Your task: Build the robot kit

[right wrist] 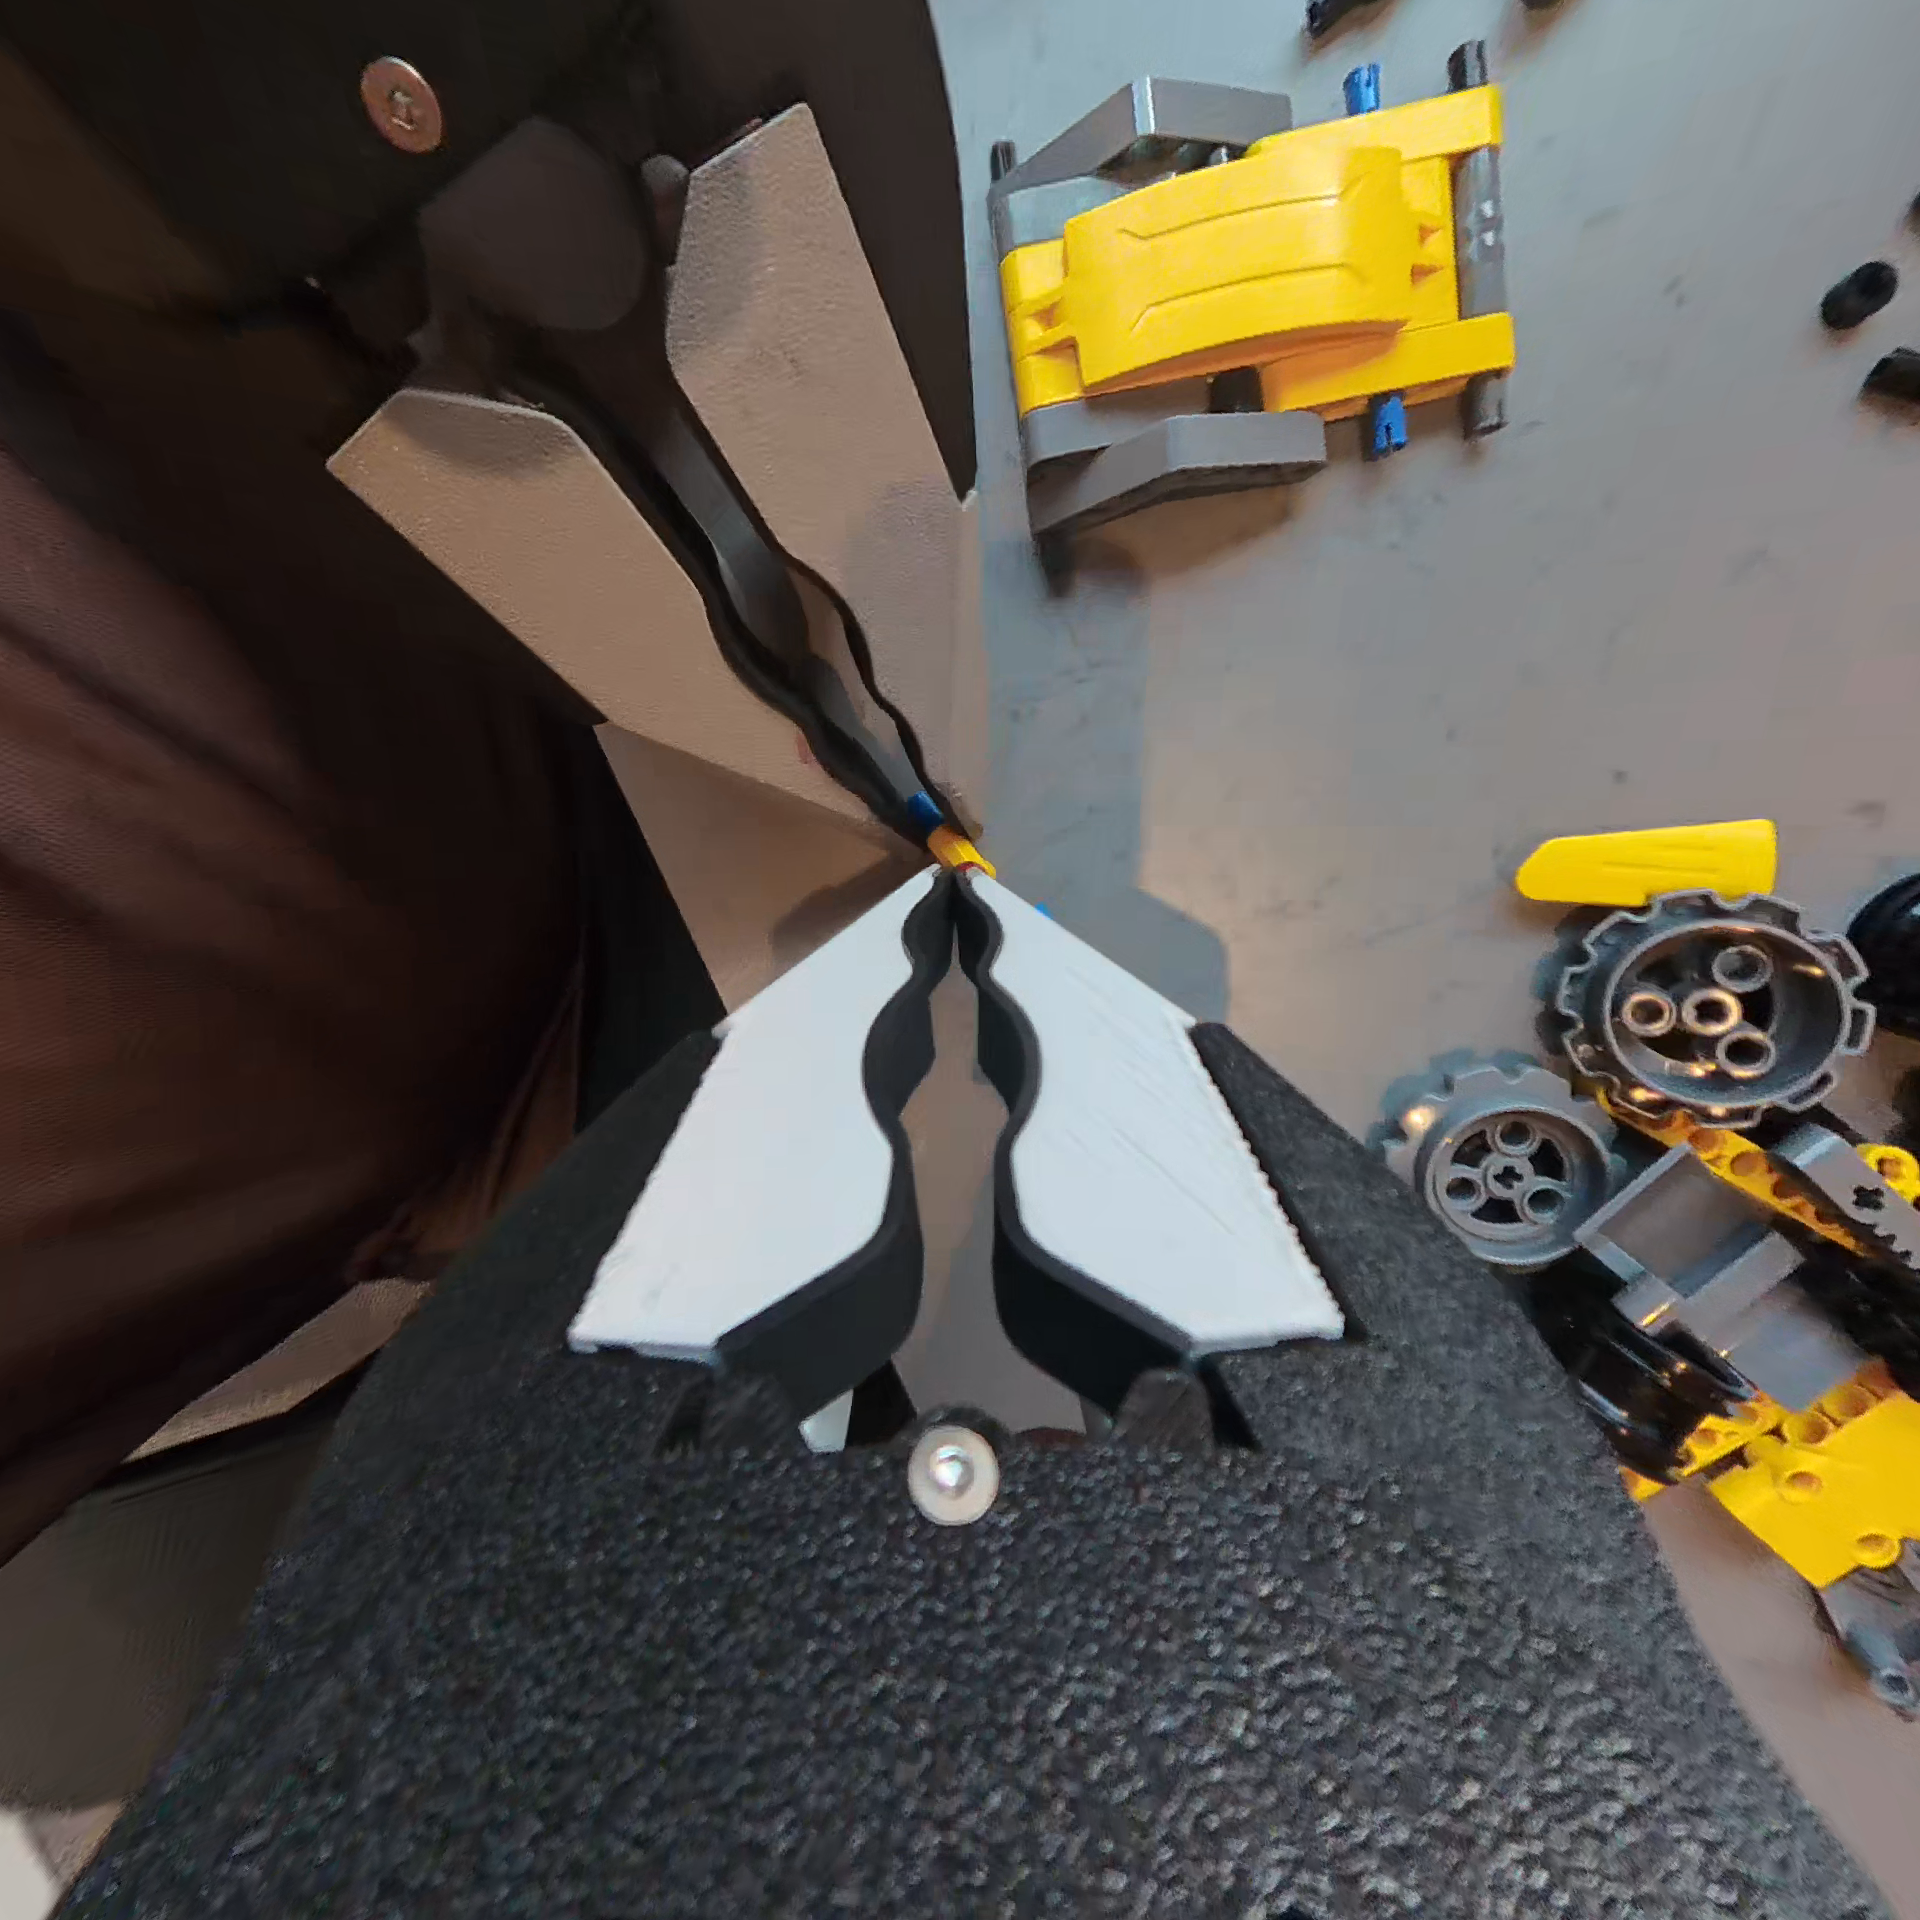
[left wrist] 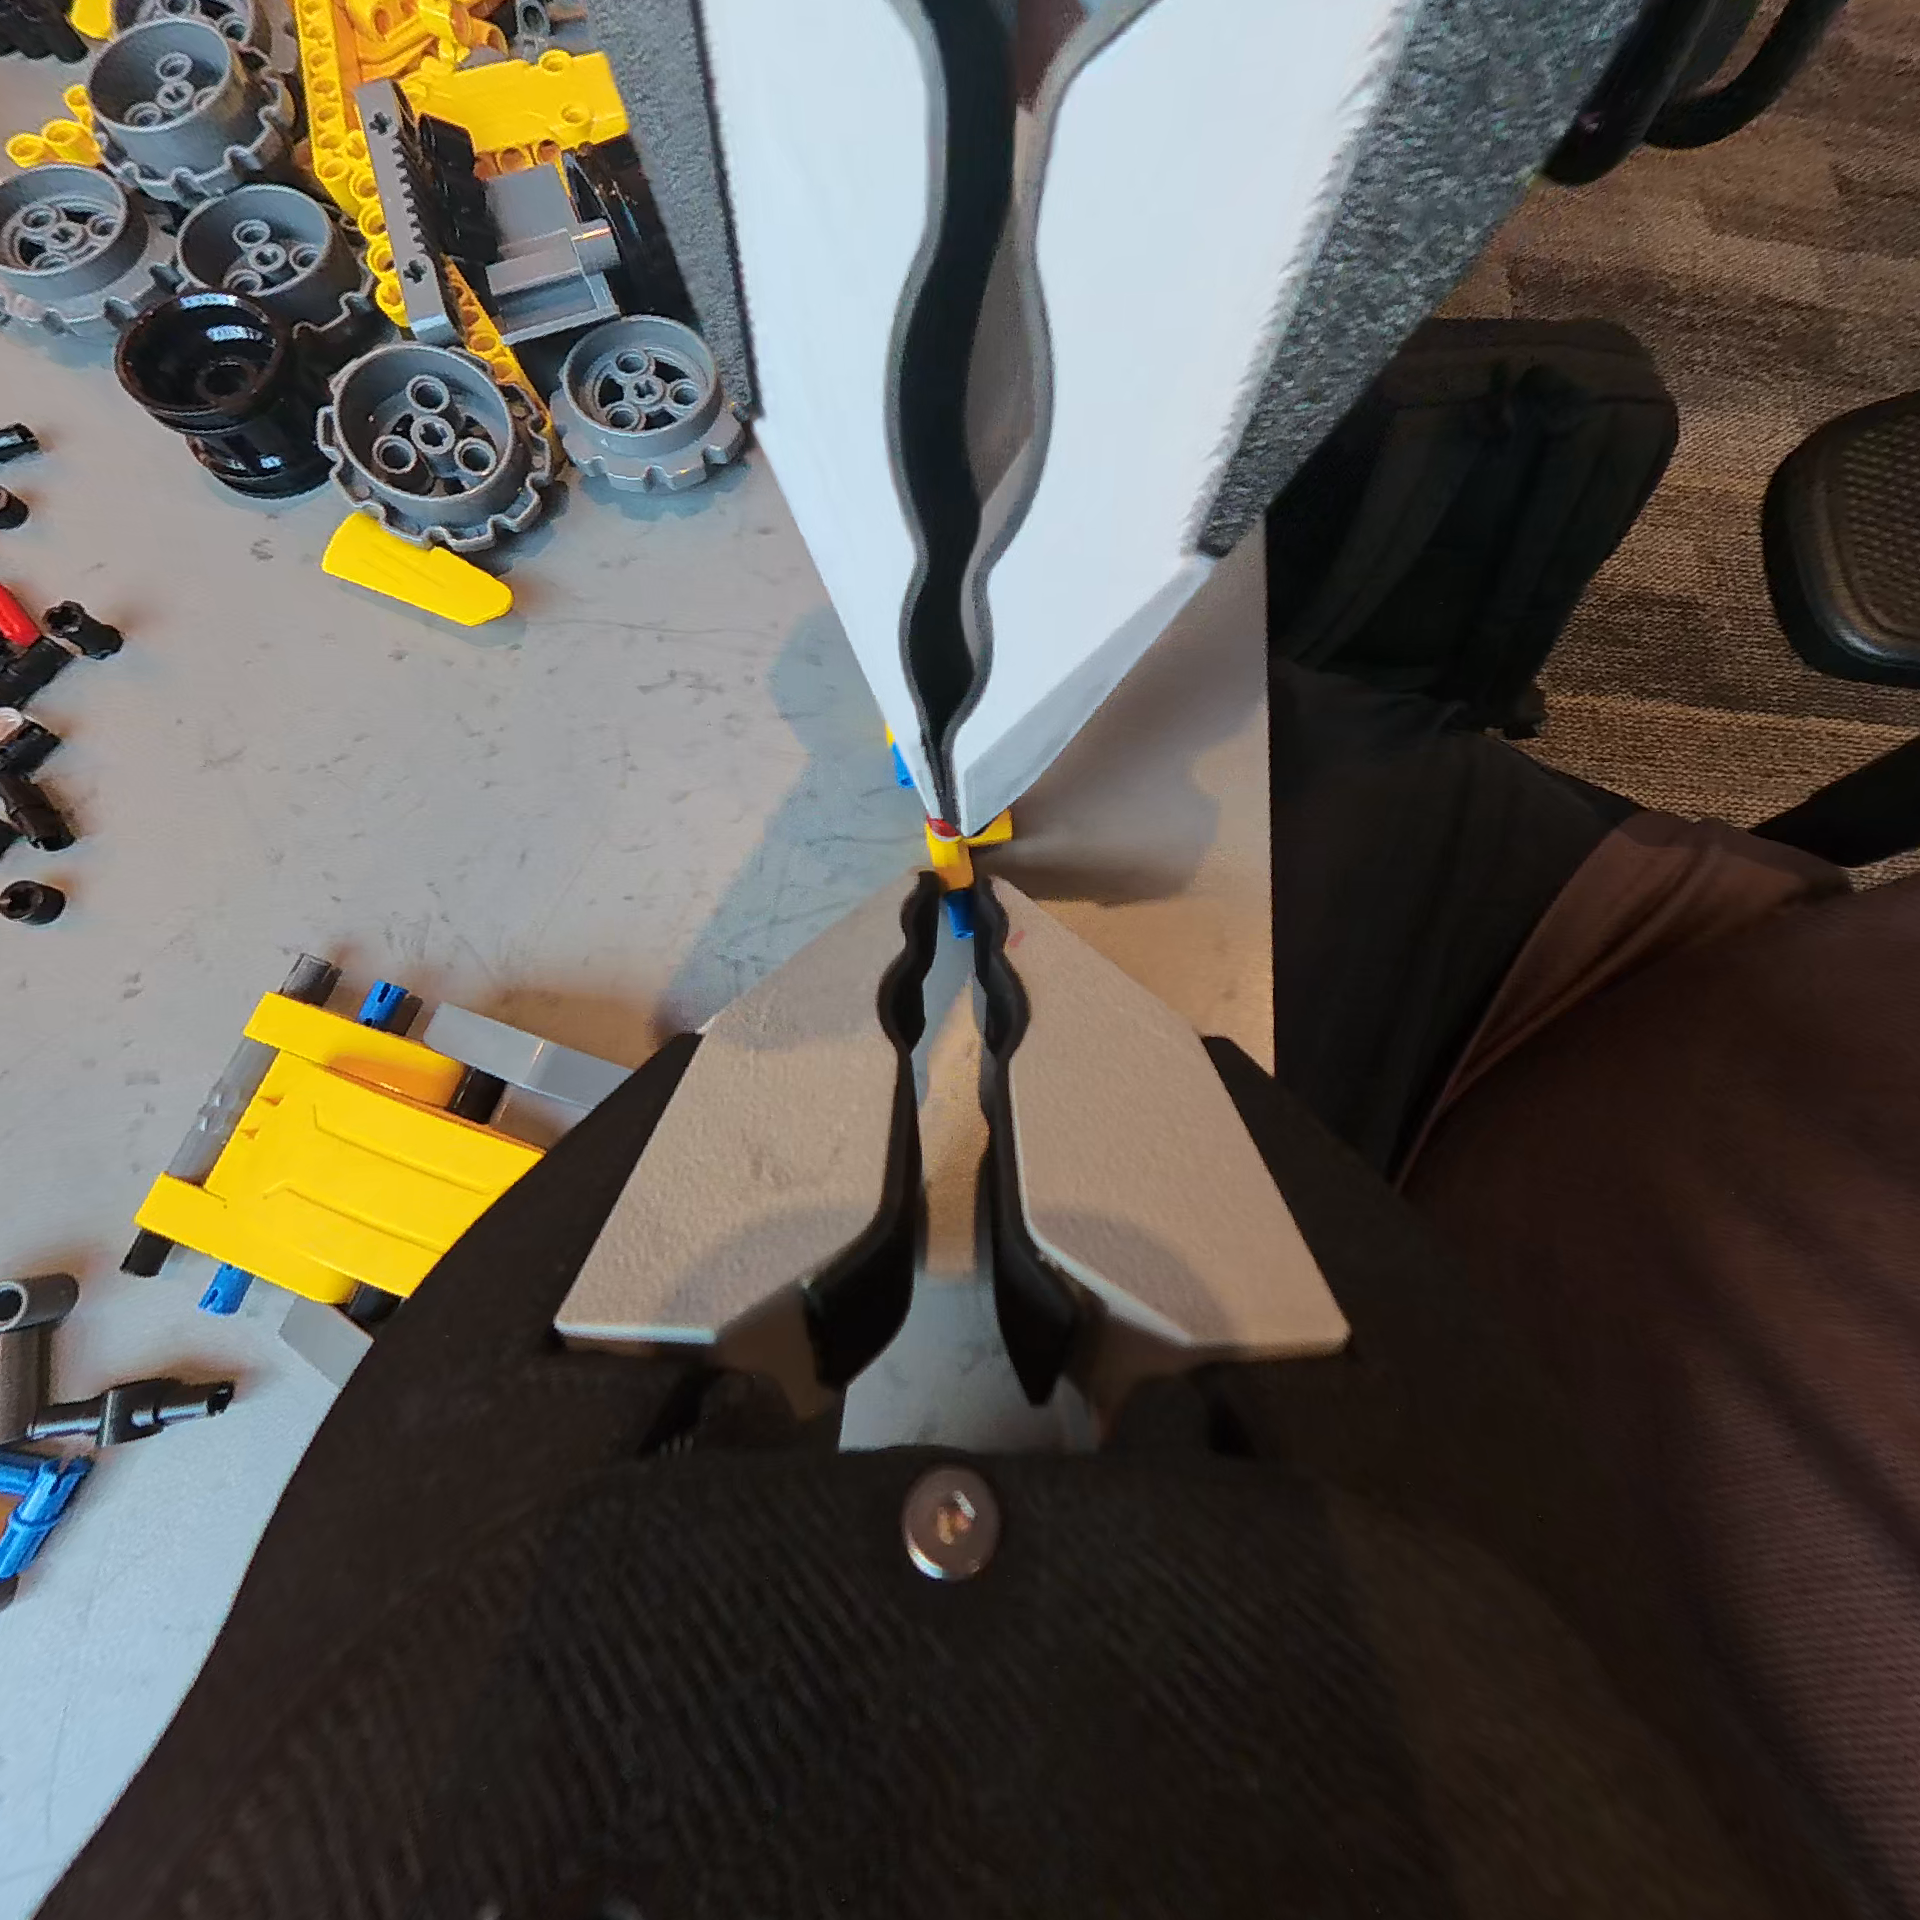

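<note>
My left gripper, with grey fingers, is shut on a small blue pin that sticks out of a tiny yellow connector. My right gripper, with white fingers, meets it tip to tip and is shut on the other end of the yellow connector, where a red bit shows. In the left wrist view the right gripper comes down from the top. In the right wrist view the left gripper comes in from the upper left with the blue pin. The piece is held above the grey table near its edge.
On the grey table lie a yellow and grey assembly, several grey wheel hubs, a black wheel, a yellow panel, a yellow beam build with a gear rack, and loose black pins. A person in a brown garment sits beyond the table edge.
</note>
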A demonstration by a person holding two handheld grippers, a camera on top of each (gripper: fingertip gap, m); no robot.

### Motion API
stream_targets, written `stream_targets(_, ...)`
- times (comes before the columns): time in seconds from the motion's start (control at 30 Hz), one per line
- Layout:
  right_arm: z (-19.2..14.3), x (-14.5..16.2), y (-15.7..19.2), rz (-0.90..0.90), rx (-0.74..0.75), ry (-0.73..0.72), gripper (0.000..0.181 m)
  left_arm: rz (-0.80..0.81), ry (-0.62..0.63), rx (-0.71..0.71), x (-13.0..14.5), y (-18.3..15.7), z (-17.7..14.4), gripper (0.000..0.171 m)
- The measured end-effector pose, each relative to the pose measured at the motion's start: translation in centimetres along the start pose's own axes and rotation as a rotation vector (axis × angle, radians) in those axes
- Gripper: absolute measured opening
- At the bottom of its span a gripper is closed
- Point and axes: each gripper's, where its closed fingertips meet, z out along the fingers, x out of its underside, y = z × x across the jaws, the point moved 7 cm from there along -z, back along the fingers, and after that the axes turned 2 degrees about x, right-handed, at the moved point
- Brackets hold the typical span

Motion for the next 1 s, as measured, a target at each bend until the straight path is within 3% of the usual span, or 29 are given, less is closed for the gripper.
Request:
stream_targets(0.03, 0.0, -0.1, 0.0, -0.002, -0.009, 0.023, 0.000, 0.001, 0.000, -0.001, 0.0, 0.0, 0.0, 0.003)
stream_targets(0.57, 0.4, -1.3, -1.4, 0.233, -0.166, 0.210, 0.000, 0.019, 0.002, -0.019, 0.0, -0.1, 0.0, 0.003)
stream_targets(1.0, 0.7, -2.6, -0.8, 0.054, -0.056, 0.347, 0.000, 0.018, 0.002, -0.021, 0.0, -0.1, 0.0, 0.004)
